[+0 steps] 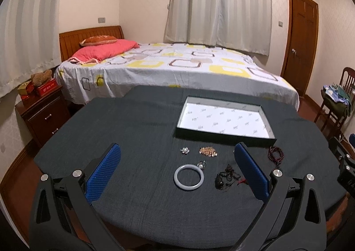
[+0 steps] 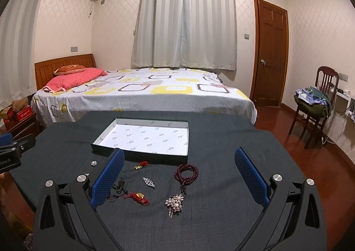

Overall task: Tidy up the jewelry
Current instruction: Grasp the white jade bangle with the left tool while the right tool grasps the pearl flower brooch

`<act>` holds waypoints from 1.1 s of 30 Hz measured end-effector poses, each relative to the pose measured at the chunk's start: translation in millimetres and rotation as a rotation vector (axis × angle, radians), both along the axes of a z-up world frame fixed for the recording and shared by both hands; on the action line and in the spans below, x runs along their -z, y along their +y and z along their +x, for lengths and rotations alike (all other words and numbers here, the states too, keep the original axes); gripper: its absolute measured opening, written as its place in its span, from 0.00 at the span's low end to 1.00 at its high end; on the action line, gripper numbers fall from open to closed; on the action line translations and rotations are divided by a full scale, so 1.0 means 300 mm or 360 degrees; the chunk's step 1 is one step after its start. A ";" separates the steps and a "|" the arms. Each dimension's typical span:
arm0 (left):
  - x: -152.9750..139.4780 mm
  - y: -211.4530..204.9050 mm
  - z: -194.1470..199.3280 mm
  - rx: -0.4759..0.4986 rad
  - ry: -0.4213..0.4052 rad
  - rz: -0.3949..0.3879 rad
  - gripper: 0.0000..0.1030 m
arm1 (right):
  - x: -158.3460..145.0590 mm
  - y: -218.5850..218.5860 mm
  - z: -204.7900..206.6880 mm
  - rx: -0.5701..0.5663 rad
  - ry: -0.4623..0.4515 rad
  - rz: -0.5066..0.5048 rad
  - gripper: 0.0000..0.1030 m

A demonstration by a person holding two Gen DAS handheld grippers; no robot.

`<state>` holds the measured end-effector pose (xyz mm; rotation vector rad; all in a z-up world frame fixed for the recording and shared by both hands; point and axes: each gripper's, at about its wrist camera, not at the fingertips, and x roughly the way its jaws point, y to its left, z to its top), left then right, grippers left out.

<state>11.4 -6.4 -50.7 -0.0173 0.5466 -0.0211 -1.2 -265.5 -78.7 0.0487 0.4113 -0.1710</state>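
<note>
Jewelry all loose on tabletop [image 1: 137, 122], box [image 1: 224, 104] empty. Both my grippers [image 1: 177, 169] [image 2: 179, 173] spread wide, holding nothing. Bangle [image 1: 188, 177] prob slips; beads [image 2: 186, 172] could snag the cloth imo.

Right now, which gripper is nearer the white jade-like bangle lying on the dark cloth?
Left. The left gripper is open with the white bangle lying between its fingers. The right gripper is off to the bangle's right, over the dark red bead bracelet; its view doesn't show the bangle.

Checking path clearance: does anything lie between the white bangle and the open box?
Yes. A pearl brooch touches the white bangle on its box side, and a gold bead cluster lies before the open box.
</note>
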 end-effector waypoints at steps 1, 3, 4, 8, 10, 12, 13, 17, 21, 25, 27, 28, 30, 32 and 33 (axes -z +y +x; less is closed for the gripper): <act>0.026 0.000 0.013 0.0001 0.0022 0.0008 0.97 | 0.022 -0.005 0.011 0.0000 0.0016 0.0009 0.94; 0.070 0.003 0.048 0.0016 0.0079 0.0010 0.97 | 0.074 -0.015 0.038 0.0001 0.0062 0.0025 0.94; 0.099 0.004 0.064 0.0023 0.0109 0.0011 0.97 | 0.097 -0.021 0.050 0.0002 0.0083 0.0034 0.94; 0.223 0.000 0.138 0.0065 0.0227 0.0004 0.97 | 0.237 -0.046 0.109 0.0009 0.0210 0.0078 0.94; 0.273 0.000 0.179 0.0091 0.0290 -0.0009 0.97 | 0.294 -0.055 0.129 0.0013 0.0264 0.0089 0.94; 0.335 -0.003 0.217 0.0108 0.0354 -0.0025 0.97 | 0.348 -0.064 0.151 0.0022 0.0332 0.0096 0.94; 0.363 -0.004 0.240 0.0107 0.0389 -0.0034 0.97 | 0.356 -0.066 0.157 0.0023 0.0349 0.0100 0.94; 0.454 -0.003 0.313 0.0094 0.0493 -0.0072 0.97 | 0.409 -0.075 0.186 0.0032 0.0422 0.0114 0.94; 0.497 -0.024 0.356 0.0105 0.0530 -0.0035 0.97 | 0.431 -0.081 0.204 0.0031 0.0460 0.0130 0.94; 0.517 -0.040 0.389 0.0126 0.0558 -0.0016 0.96 | 0.446 -0.082 0.219 0.0029 0.0491 0.0141 0.94; 0.526 -0.036 0.402 0.0121 0.0589 -0.0021 0.96 | 0.450 -0.081 0.227 0.0026 0.0493 0.0142 0.94; 0.531 -0.034 0.403 0.0121 0.0604 -0.0020 0.96 | 0.451 -0.081 0.229 0.0025 0.0494 0.0143 0.94; 0.530 -0.041 0.401 0.0128 0.0606 0.0011 0.95 | 0.451 -0.080 0.235 0.0023 0.0495 0.0144 0.94; 0.532 -0.050 0.403 0.0129 0.0614 0.0060 0.92 | 0.453 -0.080 0.242 0.0021 0.0499 0.0148 0.94; 0.530 -0.054 0.399 0.0136 0.0607 0.0076 0.89 | 0.455 -0.080 0.246 0.0018 0.0504 0.0148 0.94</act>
